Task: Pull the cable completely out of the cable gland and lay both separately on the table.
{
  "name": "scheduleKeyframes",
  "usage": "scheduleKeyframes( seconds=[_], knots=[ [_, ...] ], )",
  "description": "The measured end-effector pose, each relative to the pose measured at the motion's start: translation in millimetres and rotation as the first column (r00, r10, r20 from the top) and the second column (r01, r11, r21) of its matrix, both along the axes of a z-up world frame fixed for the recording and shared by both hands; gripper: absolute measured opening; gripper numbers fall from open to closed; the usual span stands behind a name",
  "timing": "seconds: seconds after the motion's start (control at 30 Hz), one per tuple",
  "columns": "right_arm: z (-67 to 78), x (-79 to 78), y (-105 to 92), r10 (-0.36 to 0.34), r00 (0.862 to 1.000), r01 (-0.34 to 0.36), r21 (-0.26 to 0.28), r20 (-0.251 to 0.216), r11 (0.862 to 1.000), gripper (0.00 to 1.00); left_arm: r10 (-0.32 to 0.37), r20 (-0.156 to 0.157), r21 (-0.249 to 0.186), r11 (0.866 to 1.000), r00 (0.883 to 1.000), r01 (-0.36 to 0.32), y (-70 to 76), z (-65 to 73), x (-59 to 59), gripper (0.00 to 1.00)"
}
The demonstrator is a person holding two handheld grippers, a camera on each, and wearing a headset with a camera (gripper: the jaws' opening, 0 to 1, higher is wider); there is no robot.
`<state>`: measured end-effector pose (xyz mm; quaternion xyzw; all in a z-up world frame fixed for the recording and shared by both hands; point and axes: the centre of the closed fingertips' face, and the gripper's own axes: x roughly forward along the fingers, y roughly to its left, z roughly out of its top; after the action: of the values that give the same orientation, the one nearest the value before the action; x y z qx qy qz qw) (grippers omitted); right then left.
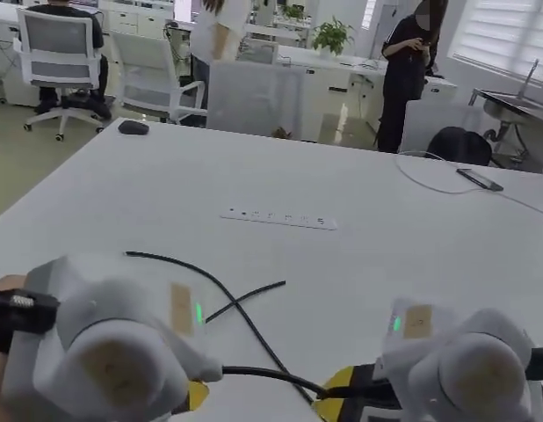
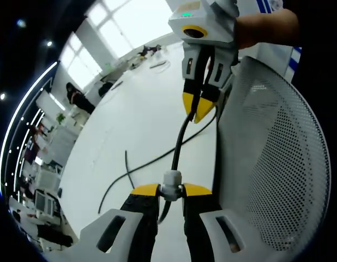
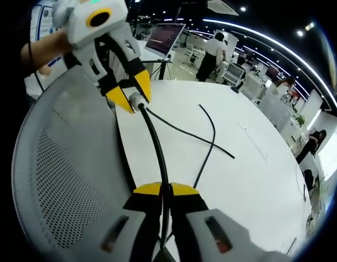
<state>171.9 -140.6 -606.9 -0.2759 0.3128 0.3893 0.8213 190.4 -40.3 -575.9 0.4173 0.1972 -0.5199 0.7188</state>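
Left tongs: our left gripper (image 2: 172, 190) has its yellow-tipped jaws clamped on the small grey cable gland (image 2: 172, 183), which is held up off the table.
Right tongs: our right gripper (image 3: 163, 189) is pinched tight on the thin black cable (image 3: 157, 153), near the left one.
Cable: it runs straight between the two grippers and enters the gland. In the left gripper view a black length comes out of the gland's other side.
Table: the wide white table (image 1: 359, 176) lies just beyond both grippers.
Loose runs: two black cable lengths (image 1: 245, 299) cross on the tabletop. We cannot tell whether they join the held cable.
Further back: a white power strip (image 1: 280, 220), a black mouse (image 1: 133, 127) and a dark phone (image 1: 480, 179).
Beside us: a white mesh chair back (image 2: 272, 164).
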Motion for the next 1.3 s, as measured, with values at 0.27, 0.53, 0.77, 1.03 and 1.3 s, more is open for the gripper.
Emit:
scheduleKeyframes(
  seconds=[0.27, 0.53, 0.77, 1.03, 1.3],
  knots=[
    [-8.1, 3.5, -27.2, -0.088, 0.996, 0.086, -0.093, -0.015, 0.992, 0.05, -0.002, -0.002, 0.005, 1.0, 1.0, 0.002, -2.9, 1.1, -1.7, 0.17],
    [12.3, -3.4, 34.0, 0.028, 0.999, -0.027, 0.054, -0.03, 0.998, 0.22, -0.026, 0.005, 0.028, 0.999, 1.0, 0.026, -14.2, 2.2, -0.4, 0.17],
    [38.7, -2.7, 73.0, 0.121, 0.992, -0.123, 0.111, 0.029, 0.986, 0.17, -0.094, 0.01, 0.067, 0.993, 0.996, 0.093, -22.9, -0.8, -9.2, 0.17],
    [39.6, 0.5, 66.9, 0.123, 0.991, -0.128, 0.1, 0.055, 0.987, 0.04, -0.101, 0.017, 0.041, 0.994, 0.995, 0.1, -25.8, 5.5, -8.2, 0.16],
    [37.9, 0.4, 44.4, 0.077, 0.995, -0.083, 0.103, 0.064, 0.991, 0.04, -0.057, 0.028, 0.04, 0.998, 0.998, 0.056, -9.5, 8.6, 3.0, 0.17]
  ],
)
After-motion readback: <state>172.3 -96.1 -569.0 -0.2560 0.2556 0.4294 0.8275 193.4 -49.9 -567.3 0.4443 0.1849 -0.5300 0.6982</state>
